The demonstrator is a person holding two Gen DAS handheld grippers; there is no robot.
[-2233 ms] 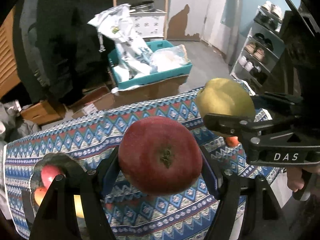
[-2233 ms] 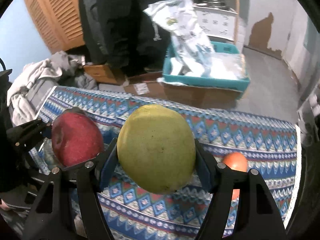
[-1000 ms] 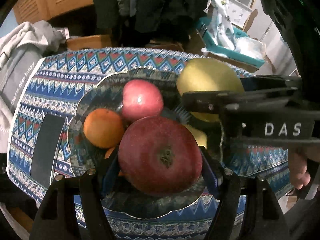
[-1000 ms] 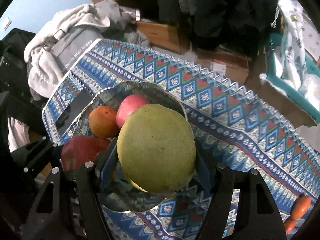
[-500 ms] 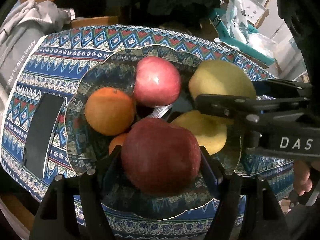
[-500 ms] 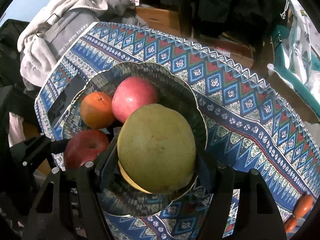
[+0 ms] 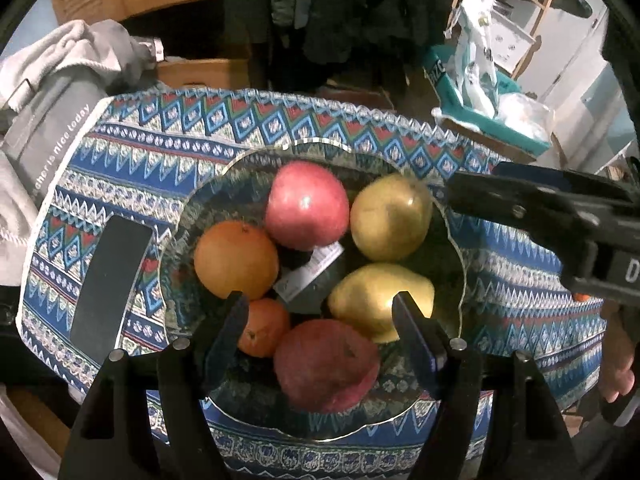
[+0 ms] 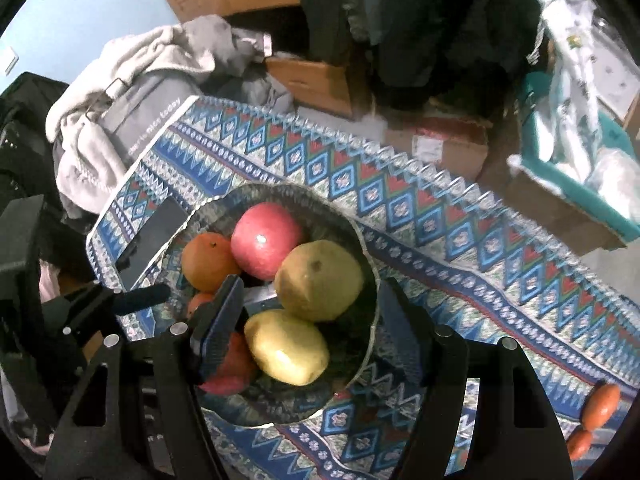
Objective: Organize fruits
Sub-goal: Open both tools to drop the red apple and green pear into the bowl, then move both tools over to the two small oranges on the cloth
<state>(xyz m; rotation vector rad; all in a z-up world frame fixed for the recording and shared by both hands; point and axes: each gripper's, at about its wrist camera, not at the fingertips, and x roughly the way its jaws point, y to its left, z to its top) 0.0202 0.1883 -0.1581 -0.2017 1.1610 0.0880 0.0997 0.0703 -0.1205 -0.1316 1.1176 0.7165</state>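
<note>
A patterned glass bowl (image 7: 180, 272) on the blue patterned cloth holds several fruits. The dark red apple (image 7: 326, 364) lies at the bowl's near side, below my left gripper (image 7: 320, 304), which is open with its pads clear of the apple. The green-yellow round fruit (image 8: 318, 280) rests in the bowl (image 8: 352, 360) against a pink-red apple (image 8: 266, 240) and a yellow fruit (image 8: 286, 346). My right gripper (image 8: 310, 284) hangs open above it without touching. An orange (image 7: 236, 258) and a smaller orange (image 7: 266, 330) lie on the bowl's left side.
A black flat phone-like slab (image 7: 108, 280) lies on the cloth left of the bowl. Two small orange fruits (image 8: 600, 404) sit at the cloth's right end. Grey clothes (image 8: 120, 92) are piled beyond the left edge. Cardboard boxes and a teal crate (image 8: 580, 172) stand behind.
Half a second ago each gripper still clasped its fruit over the bowl. Now the red apple and the green-yellow fruit lie in the bowl, and both grippers have drawn back upward.
</note>
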